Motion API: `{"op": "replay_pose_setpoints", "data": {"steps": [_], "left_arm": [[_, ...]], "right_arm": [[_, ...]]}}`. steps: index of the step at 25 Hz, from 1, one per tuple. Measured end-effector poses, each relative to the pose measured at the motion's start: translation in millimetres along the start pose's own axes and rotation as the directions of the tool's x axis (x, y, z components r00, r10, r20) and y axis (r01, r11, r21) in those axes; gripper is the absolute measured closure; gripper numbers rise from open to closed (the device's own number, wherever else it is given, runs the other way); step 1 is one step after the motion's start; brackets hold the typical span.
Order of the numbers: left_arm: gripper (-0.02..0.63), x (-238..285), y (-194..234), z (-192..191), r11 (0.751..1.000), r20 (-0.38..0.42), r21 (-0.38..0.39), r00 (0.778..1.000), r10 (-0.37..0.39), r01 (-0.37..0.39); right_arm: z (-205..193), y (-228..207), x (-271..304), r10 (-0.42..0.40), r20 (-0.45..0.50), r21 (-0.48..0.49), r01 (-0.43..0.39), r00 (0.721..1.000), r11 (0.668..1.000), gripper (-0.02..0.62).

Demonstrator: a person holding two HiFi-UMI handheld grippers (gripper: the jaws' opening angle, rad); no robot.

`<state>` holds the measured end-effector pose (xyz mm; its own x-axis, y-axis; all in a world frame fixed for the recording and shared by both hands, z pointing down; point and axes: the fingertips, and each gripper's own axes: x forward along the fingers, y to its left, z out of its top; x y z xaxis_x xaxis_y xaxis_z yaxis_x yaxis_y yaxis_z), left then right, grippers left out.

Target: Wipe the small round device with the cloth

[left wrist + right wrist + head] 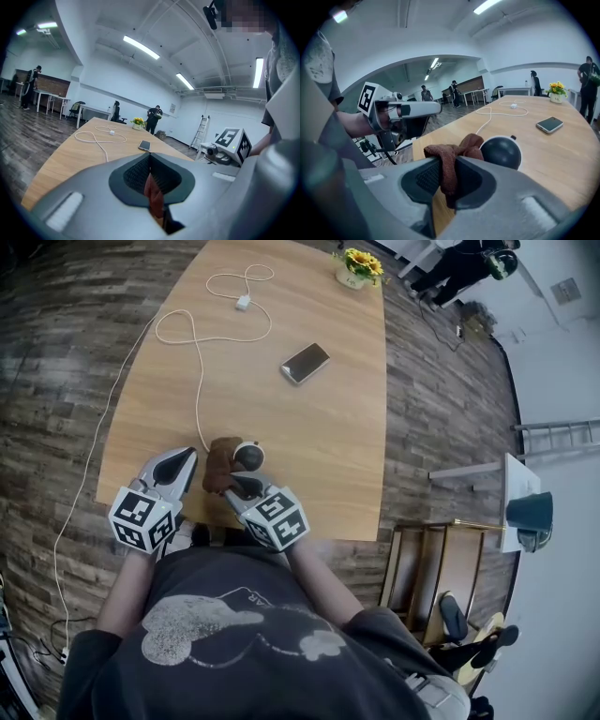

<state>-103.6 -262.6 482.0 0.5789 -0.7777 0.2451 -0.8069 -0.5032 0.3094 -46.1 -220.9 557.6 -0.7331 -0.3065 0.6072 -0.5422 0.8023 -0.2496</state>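
Found the cloth (452,152) clamped between the closed jaws of the right gripper (443,180), bunched up and touching the device (501,152) on its near left side. Found the left gripper (152,180) closed as well, pinching a thin reddish fold of the same cloth.

From the head view, placed the device on the table (328,427) close to its near edge, just right of the cloth and just beyond the right gripper's tips. Noted a phone (305,363) and a cable (202,334) farther up the table, well apart from the work.

Judged the wipe as barely under way at most: cloth gripped and laid against one side, most of the dark shell bare. Could not tell which parts had been rubbed. Left to do, by that reading: passes over the top, the right side and the far side.

Read no long axis in the device, a plain ball. Made out only a small stub at its upper far side, pointing up and away toward the phone.
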Motion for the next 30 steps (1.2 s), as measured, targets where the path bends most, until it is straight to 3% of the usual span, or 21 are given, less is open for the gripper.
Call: {"op": "replay_pose_setpoints", "data": {"steps": [9,14,17,19,25,30], "left_arm": [[0.589,-4,-7,-10,0.998,-0.032,-0.001,0.998,-0.055,0.055],[0.589,-9,-13,-14,0.993,-0.046,0.02,0.992,-0.117,0.118],[0.589,-9,-20,-18,0.981,-0.076,0.096,0.984,-0.159,0.166],[0.589,-8,-23,-18,0.978,-0.07,0.091,0.981,-0.179,0.185],[0.589,-18,-29,-9,0.984,-0.023,0.068,0.987,-0.161,0.162],[0.589,-31,-50,-13,0.99,-0.006,0.072,0.992,-0.122,0.122]], "right_arm": [[-50,-10,-6,-0.072,-0.07,0.129,0.081,0.995,0.988,0.541],[-26,6,-30,-0.088,0.056,0.102,0.082,0.995,0.991,0.541],[-2,20,-51,-0.091,0.173,0.083,0.078,0.981,0.993,0.541],[10,24,-64,-0.111,0.23,0.079,0.095,0.967,0.992,0.541],[27,25,-95,-0.129,0.343,0.129,0.09,0.931,0.988,0.541],[15,23,-125,-0.147,0.385,0.151,0.095,0.911,0.984,0.541]]}}
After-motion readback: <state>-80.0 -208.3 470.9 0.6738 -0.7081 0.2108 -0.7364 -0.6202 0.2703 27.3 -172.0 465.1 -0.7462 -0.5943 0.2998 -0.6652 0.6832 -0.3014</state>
